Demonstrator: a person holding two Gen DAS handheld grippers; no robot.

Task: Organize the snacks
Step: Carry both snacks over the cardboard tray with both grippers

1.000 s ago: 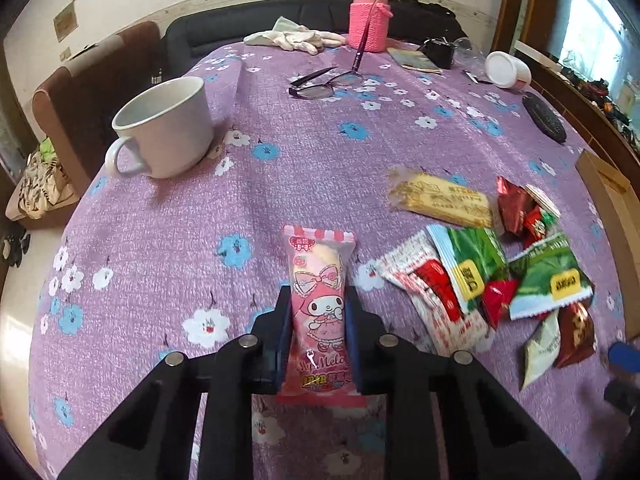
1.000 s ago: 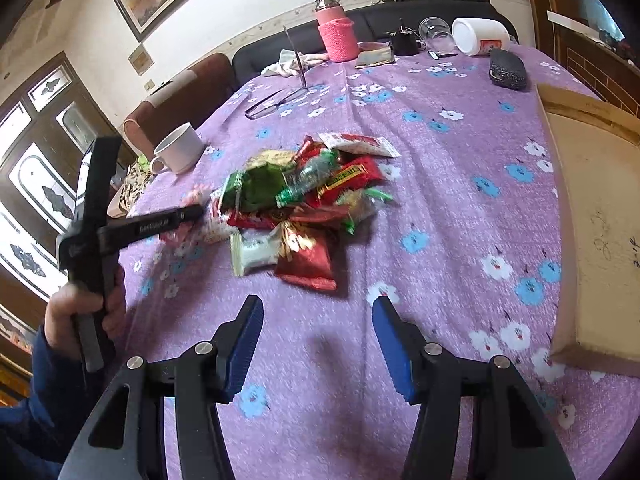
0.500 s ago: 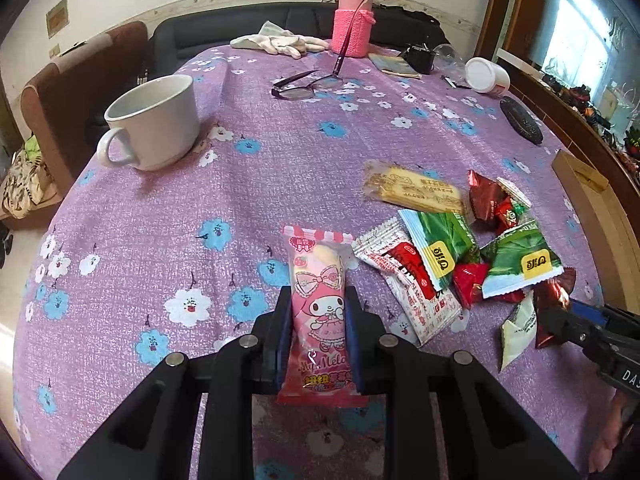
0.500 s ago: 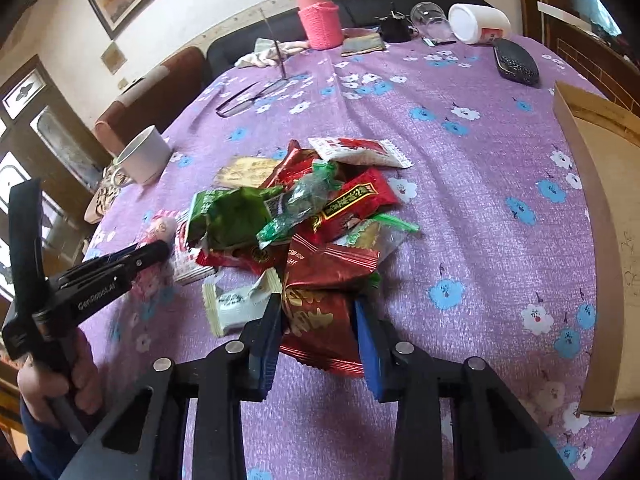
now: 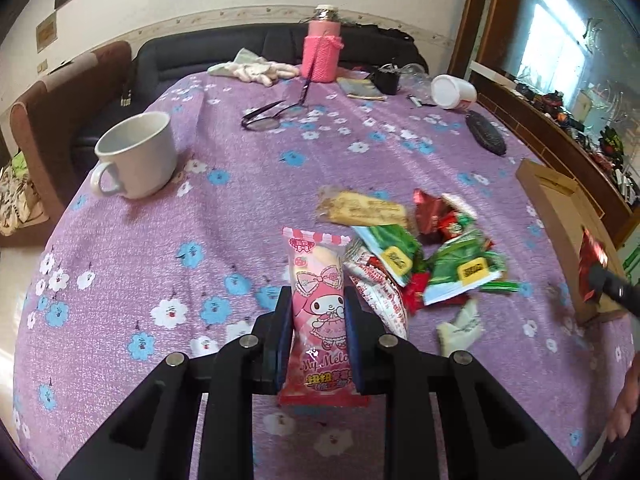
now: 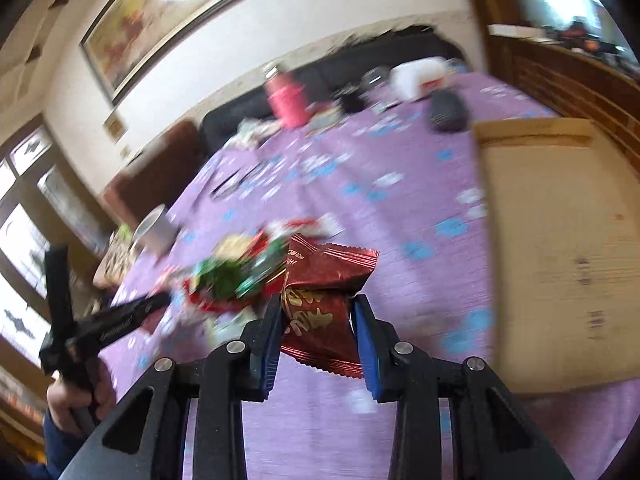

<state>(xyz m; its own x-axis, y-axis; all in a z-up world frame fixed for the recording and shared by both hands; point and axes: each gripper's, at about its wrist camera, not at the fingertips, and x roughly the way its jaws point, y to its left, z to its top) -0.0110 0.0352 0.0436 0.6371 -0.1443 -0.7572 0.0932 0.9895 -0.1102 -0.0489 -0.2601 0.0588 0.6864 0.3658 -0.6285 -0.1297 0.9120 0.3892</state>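
While my left tool (image 5: 319, 312) pinched the pink cartoon-printed snack packet (image 5: 320, 316), my right tool (image 6: 318, 320) clamped a dark red foil snack pouch (image 6: 324, 300). Both hung above the purple floral tabletop (image 5: 168, 240).

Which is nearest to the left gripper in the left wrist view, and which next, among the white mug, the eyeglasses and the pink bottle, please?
Measured from the left gripper:
1. White mug, ahead on the left, near the table edge.
2. Eyeglasses, farther up the middle of the cloth.
3. Pink bottle, at the far edge by the sofa.
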